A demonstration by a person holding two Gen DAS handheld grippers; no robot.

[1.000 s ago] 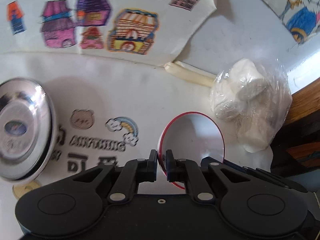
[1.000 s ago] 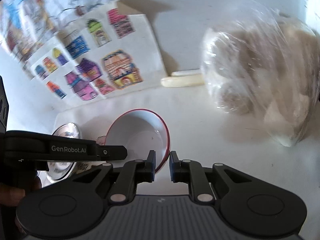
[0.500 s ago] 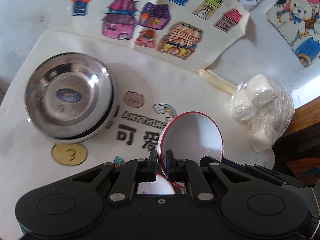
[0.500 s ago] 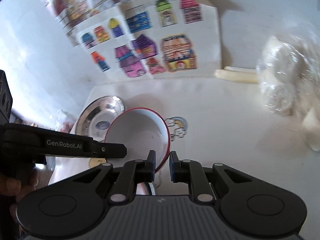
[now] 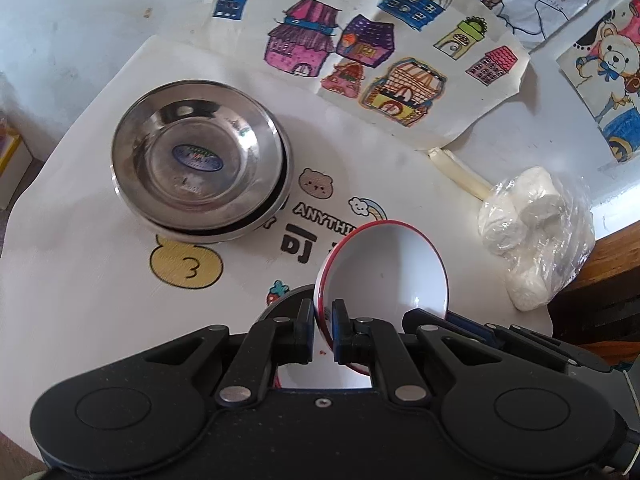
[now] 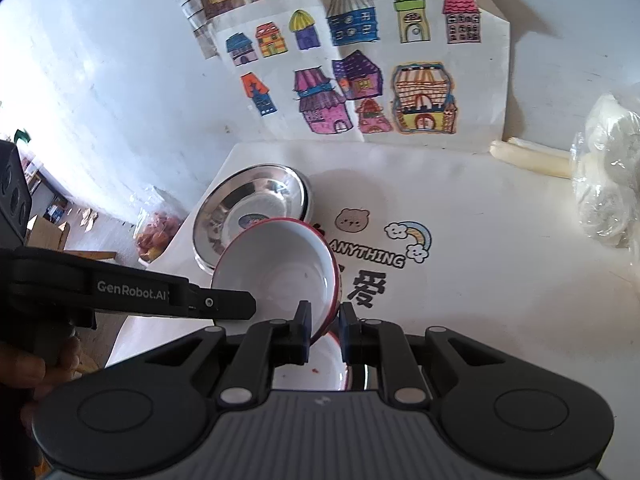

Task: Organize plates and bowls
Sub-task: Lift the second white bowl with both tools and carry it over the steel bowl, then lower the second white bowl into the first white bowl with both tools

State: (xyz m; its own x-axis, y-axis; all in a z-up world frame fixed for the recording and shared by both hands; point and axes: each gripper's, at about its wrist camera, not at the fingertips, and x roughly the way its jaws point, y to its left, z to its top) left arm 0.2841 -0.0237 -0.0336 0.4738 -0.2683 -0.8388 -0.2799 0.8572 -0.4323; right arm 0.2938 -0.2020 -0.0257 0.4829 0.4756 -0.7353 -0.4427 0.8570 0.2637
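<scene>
A white tabletop [image 5: 100, 340], round-edged and printed with cartoon stickers and lettering, lies under both cameras; its rim curves off at 8 o'clock in the left wrist view, with bare surface at 7 o'clock and around the print. Against the wall at 12 o'clock leans a curled sheet of coloured house drawings [image 5: 384, 60]. At 10 o'clock sits a stack of shiny steel bowls [image 5: 196, 160], shallow and round, a blue label in the top one. At 3 o'clock, near the tabletop's edge and a wooden ledge, rests a crinkled clear plastic bag [image 5: 536, 236] of white lumps, a pale roll just beside it. The white bowl with a red rim [image 5: 388, 268], smooth and glossy, is tilted on edge at centre, raised off the tabletop between the two tools. The left hand-held gripper [image 5: 323, 320] pinches its rim, jaws nearly closed. In the right wrist view, the right hand-held gripper [image 6: 325, 322] clamps the opposite rim, jaws narrowly parted; a second red-rimmed dish shows below it.
</scene>
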